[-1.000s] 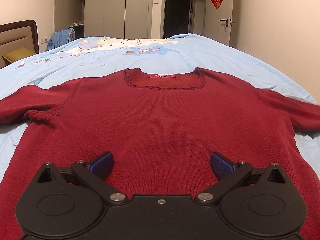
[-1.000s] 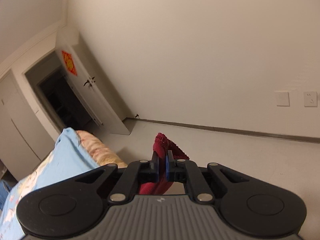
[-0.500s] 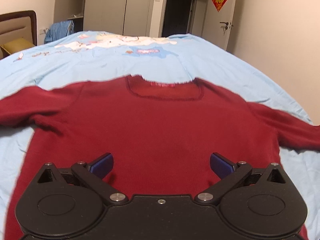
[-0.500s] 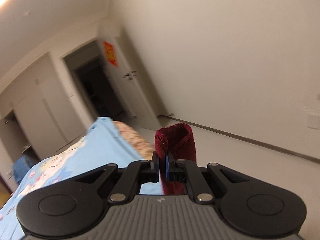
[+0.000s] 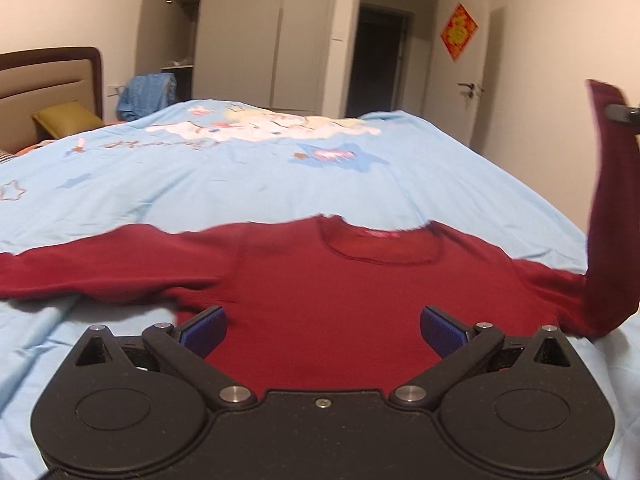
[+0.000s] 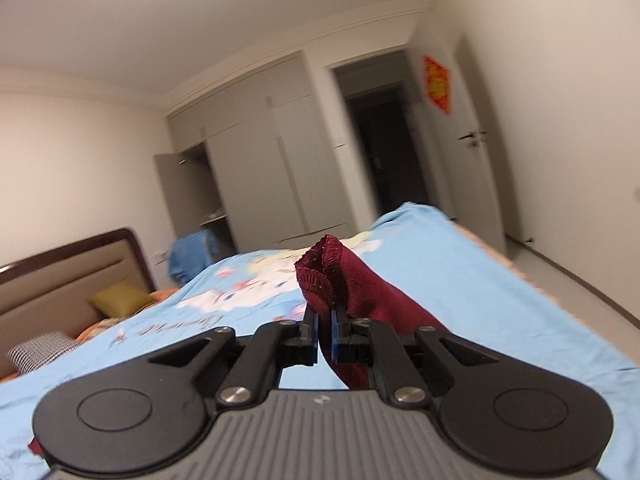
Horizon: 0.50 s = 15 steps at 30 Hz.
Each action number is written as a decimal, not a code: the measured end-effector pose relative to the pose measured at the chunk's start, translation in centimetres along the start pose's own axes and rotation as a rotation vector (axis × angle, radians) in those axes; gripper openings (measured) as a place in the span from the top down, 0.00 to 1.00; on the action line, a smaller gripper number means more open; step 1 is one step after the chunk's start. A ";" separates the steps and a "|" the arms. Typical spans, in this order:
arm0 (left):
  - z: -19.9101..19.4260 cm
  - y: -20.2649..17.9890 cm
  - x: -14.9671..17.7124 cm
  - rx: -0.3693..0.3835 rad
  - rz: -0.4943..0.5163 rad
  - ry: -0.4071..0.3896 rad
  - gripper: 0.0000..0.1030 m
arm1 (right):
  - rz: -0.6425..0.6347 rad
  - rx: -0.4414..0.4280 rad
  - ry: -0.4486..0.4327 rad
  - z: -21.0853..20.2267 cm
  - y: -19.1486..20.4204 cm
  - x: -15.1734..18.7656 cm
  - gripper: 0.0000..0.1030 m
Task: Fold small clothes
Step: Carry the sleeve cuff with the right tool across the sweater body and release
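A dark red knitted sweater (image 5: 340, 280) lies flat on the light blue bedspread (image 5: 240, 184), neckline toward the far side, left sleeve stretched out to the left. My left gripper (image 5: 322, 326) hovers open above the sweater's lower body, nothing between its blue pads. The right sleeve (image 5: 612, 208) rises steeply at the right edge of the left wrist view. In the right wrist view my right gripper (image 6: 325, 338) is shut on the cuff of that sleeve (image 6: 320, 276), held above the bed.
A padded headboard (image 6: 68, 272) with a yellow pillow (image 6: 120, 298) stands at the left. Grey wardrobes (image 5: 256, 40), a dark doorway (image 5: 380, 60) and a door with a red decoration (image 5: 459, 32) line the far wall. A blue garment (image 5: 146, 94) hangs by the wardrobe.
My right gripper lifted the sleeve cuff and swung from facing the wall toward the bed. The left gripper drew back, so the sweater sits lower and farther in its view.
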<state>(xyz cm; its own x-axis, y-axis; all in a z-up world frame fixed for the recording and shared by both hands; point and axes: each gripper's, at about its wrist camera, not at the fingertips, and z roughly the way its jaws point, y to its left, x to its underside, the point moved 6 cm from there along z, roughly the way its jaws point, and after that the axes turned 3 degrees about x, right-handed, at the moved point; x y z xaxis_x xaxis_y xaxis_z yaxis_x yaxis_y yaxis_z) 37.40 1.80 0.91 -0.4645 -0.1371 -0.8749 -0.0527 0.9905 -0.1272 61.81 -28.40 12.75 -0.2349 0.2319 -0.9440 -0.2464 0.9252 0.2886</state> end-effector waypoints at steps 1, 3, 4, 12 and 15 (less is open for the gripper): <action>-0.4 0.8 -0.1 -0.009 -0.010 -0.005 0.01 | -0.015 -0.021 0.011 0.6 2.0 0.6 0.93; -1.1 2.5 -0.2 -0.031 -0.028 -0.011 0.01 | -0.041 -0.056 0.042 2.0 5.4 2.3 0.93; -1.4 3.4 -0.2 -0.043 -0.038 -0.015 0.01 | -0.056 -0.072 0.060 2.6 7.4 3.5 0.93; -3.2 9.8 0.8 -0.134 -0.123 -0.014 0.01 | -0.202 -0.131 0.243 5.3 19.0 15.0 0.93; -3.3 11.3 1.5 -0.159 -0.137 0.000 0.01 | -0.269 -0.139 0.309 3.6 20.4 20.3 0.93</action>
<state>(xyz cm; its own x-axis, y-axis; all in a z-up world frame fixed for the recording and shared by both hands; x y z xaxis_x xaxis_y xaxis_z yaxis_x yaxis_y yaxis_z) 33.21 12.85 -0.35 -0.4435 -0.2709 -0.8543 -0.2547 0.9520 -0.1697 55.41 -3.74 -1.11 -0.4103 -0.1324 -0.9023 -0.4568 0.8862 0.0777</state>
